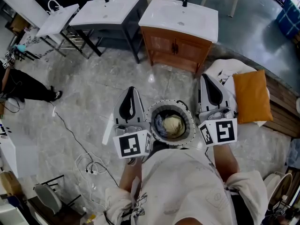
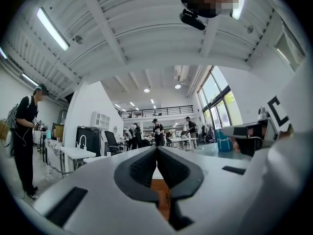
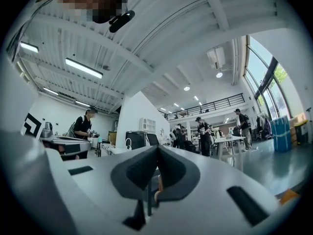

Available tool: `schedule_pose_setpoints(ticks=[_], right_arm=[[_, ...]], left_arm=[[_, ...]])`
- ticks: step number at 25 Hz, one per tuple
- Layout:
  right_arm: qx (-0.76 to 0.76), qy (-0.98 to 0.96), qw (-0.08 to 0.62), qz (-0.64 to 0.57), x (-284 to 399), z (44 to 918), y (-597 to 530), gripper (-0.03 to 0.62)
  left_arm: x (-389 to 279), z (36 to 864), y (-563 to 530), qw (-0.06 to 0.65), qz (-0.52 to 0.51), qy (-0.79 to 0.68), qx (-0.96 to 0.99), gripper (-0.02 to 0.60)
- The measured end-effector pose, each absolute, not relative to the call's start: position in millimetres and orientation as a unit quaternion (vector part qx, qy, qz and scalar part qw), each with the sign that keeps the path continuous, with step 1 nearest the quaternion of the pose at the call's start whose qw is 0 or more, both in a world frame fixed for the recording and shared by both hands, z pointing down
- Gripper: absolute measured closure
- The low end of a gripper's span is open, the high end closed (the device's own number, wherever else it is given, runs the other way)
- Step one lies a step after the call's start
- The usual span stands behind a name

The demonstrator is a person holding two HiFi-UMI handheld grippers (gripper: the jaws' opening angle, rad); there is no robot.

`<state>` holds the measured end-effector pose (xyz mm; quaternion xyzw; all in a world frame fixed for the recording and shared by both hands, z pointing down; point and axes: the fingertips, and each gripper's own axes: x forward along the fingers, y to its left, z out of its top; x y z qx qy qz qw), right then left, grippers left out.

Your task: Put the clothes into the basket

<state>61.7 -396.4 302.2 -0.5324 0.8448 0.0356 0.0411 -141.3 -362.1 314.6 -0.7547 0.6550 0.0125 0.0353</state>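
A round white mesh basket [image 1: 154, 112] stands on the floor right below me, with a cream garment [image 1: 173, 124] and a blue-grey one [image 1: 160, 123] bundled inside. My left gripper [image 1: 131, 90] is held level just left of the basket, and its jaws meet at the tips with nothing between them [image 2: 157, 150]. Just right of the basket my right gripper [image 1: 206, 77] is also held level and shut on nothing [image 3: 157, 148]. A white cloth [image 1: 226, 72] lies on the bench beyond the right gripper.
An orange cushion [image 1: 251, 96] lies on the wooden bench [image 1: 281, 107] at the right. A wooden vanity with a white basin [image 1: 180, 27] and two more white basins [image 1: 105, 11] stand ahead. Cables [image 1: 89, 165] trail on the floor at the left. Someone in black [image 1: 26, 86] is at the far left.
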Motion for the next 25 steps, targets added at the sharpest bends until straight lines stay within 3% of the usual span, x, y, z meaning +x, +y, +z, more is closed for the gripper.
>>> schedule_pose_setpoints(ticks=[25], right_arm=[[-0.524,0.851,0.029,0.029,56.9,312.1,-398.6,0.606]], left_arm=[[-142.9,318.9,-361.4,0.035,0.002,0.660,-0.750,0.577]])
